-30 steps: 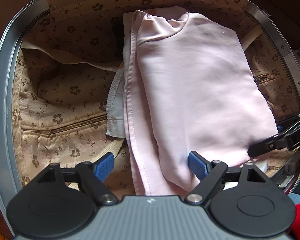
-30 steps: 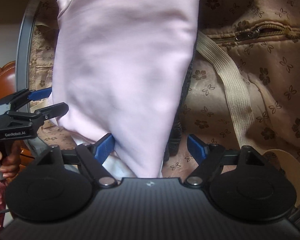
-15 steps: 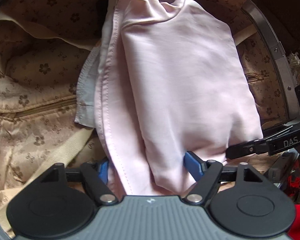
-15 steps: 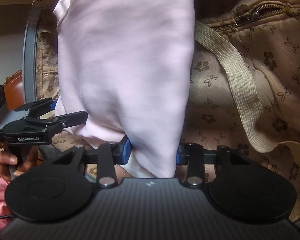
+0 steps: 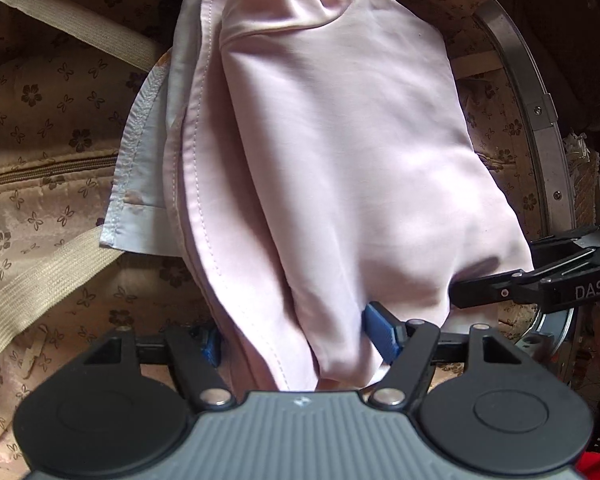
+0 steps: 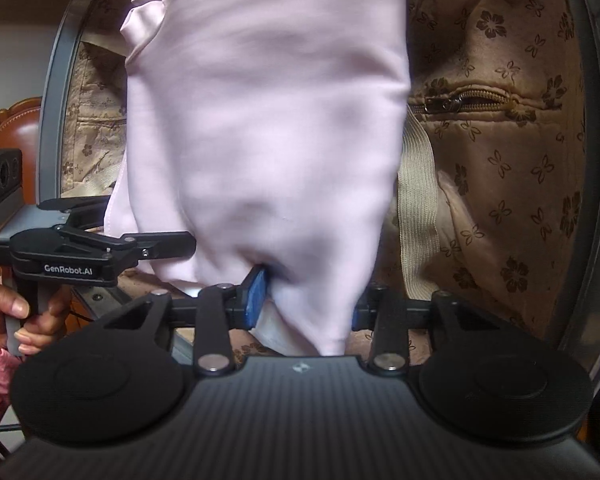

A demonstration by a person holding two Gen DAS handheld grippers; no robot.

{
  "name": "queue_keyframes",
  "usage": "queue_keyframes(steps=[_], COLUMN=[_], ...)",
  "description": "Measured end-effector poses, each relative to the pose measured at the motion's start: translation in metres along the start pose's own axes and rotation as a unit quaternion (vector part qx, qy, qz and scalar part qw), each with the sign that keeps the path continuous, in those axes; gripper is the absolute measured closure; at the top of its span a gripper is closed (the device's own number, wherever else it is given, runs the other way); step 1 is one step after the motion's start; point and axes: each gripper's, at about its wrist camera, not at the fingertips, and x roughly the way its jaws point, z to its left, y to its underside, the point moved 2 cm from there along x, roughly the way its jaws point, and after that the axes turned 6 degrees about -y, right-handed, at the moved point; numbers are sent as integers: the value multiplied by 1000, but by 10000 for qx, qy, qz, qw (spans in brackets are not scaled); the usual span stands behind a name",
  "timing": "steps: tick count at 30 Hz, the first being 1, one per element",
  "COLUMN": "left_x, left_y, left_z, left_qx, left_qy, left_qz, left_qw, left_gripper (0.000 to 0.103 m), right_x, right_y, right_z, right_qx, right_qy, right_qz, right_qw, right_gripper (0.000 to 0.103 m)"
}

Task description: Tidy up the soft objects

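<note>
**Pink garment pinched at two corners over open suitcase**

Left gripper (image 5: 296,336): blue pads drawn narrow, clamped on the near hem of the folded pink garment (image 5: 340,152). Cloth fills the gap between the pads and runs away up the frame centre.

Right gripper (image 6: 304,300): also pinched narrow on the same pink garment (image 6: 268,120), which bunches between its blue pads and rises to the top edge of the frame.

Garment sits inside the suitcase (image 5: 540,128), over the floral brown lining (image 5: 44,128).

Edges and room:
- Left wrist view: metal rim of the case curves down the right side, close to the garment's right edge. Open lining lies to the left, crossed by a beige elastic strap (image 5: 32,284) at lower left.
- Right wrist view: rim (image 6: 56,92) curves down the left side; bare lining fills the right half.

Seen in one view only:
- Left wrist view shows a pale blue-grey cloth (image 5: 140,160) with a stitched hem tucked under the garment's left edge, and a long zip at mid left.
- Right wrist view shows a short zip pocket (image 6: 464,104) at upper right, a hand (image 6: 16,312) on the other gripper's handle at lower left, and a wooden chair back (image 6: 16,124) beyond the rim.
</note>
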Motion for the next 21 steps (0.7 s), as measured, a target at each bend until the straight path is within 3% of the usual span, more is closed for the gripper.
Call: queue_keyframes(steps=[4,8,12,14,17,21], left_x=[-16,-50,-75,-84,-80,-49], left_y=[4,10,13,11,5,4], left_z=[13,15,-5,-20,-49,-78], left_qx=[-99,456,1101,1414,1878,2537], left_qy=[-31,-668,-1356,-1309,-916,-657], left_qz=[-111,-514,-993,-1237,-1384,-1242], left_qw=[9999,9954,9796,9734,9681,9570], left_gripper=[26,23,22,22,22,23], right_x=[13,-5,-36,-44,-37,-14], right_y=[0,6,13,19,21,18], right_z=[27,40,61,71,84,80], right_qx=[-427,-508,-978,-1419,-1913,-2033], right_qy=[518,845,947,997,1169,1860], right_qz=[-44,-325,-1014,-1296,-1433,-1397], right_qw=[9977,9946,9855,9763,9640,9511], right_gripper=[32,31,31,31,31,31])
